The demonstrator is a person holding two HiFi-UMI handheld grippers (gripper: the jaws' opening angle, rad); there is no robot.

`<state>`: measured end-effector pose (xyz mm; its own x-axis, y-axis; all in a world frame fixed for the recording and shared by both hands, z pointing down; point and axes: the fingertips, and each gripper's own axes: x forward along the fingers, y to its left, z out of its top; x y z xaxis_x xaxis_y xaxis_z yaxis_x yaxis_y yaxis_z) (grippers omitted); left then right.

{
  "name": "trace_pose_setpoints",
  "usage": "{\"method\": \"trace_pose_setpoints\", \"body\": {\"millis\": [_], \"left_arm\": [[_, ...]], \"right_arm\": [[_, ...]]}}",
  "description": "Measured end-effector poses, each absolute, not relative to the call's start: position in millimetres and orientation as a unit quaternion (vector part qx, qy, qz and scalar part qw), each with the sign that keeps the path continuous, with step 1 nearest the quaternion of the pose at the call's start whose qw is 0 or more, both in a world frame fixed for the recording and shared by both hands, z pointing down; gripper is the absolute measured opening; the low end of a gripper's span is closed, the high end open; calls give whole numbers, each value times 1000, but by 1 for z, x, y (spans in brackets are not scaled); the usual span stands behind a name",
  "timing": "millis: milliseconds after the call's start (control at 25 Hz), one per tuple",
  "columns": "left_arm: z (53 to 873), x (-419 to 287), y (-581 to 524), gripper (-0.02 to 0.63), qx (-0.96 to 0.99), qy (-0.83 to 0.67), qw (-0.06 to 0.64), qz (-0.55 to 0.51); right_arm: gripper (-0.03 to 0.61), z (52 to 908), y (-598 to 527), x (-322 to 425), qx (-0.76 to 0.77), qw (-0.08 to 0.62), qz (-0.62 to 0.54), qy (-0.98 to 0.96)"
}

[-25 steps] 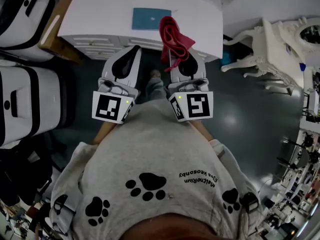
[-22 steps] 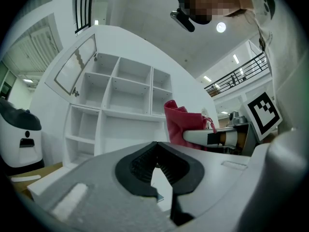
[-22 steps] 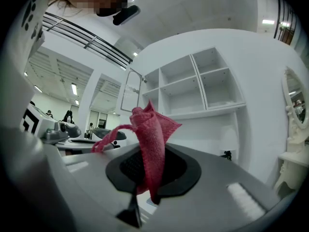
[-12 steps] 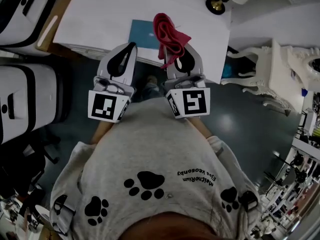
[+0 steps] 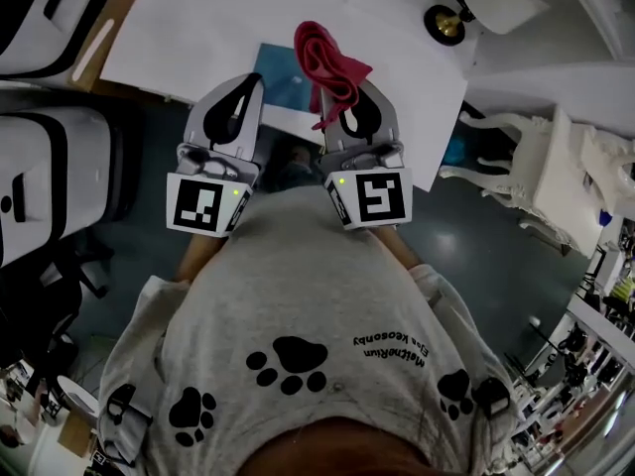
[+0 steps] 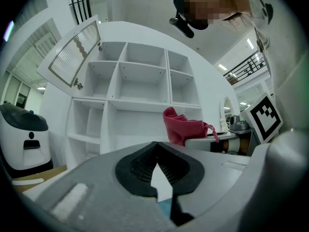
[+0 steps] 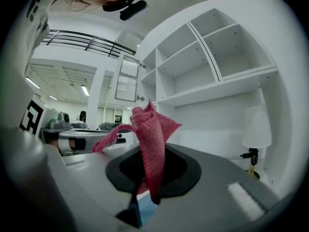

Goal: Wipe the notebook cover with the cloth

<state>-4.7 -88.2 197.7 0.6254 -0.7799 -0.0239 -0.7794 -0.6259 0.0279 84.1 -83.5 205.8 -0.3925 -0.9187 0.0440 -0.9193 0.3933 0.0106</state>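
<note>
A blue notebook (image 5: 281, 75) lies on the white table (image 5: 198, 38) near its front edge, partly hidden by both grippers. My right gripper (image 5: 334, 102) is shut on a red cloth (image 5: 327, 59), which bunches up above the jaws over the notebook's right side. In the right gripper view the cloth (image 7: 152, 129) stands up between the jaws of the right gripper (image 7: 153, 153). My left gripper (image 5: 252, 89) reaches over the notebook's left part, shut with nothing in it. In the left gripper view the left gripper (image 6: 155, 146) has its tips together, and the cloth (image 6: 183, 127) shows to the right.
A lamp with a brass base (image 5: 444, 23) stands at the table's far right. A white ornate chair (image 5: 556, 167) is on the right. White machines (image 5: 50, 186) and a wooden board (image 5: 94, 43) are on the left. White shelving (image 6: 135, 81) rises behind the table.
Both grippers have come forward over the table's front edge and now overlap the notebook. The cloth has travelled with the right gripper and stays held.
</note>
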Motion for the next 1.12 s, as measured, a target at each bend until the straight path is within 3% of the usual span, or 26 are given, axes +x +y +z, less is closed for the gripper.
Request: {"method": "trace_pose_setpoints", "body": {"millis": [1120], "left_arm": [[269,-17,-143,0,922,-383,44,39]], "right_arm": [[48,264,-158,71,541,87,34,-836]]}}
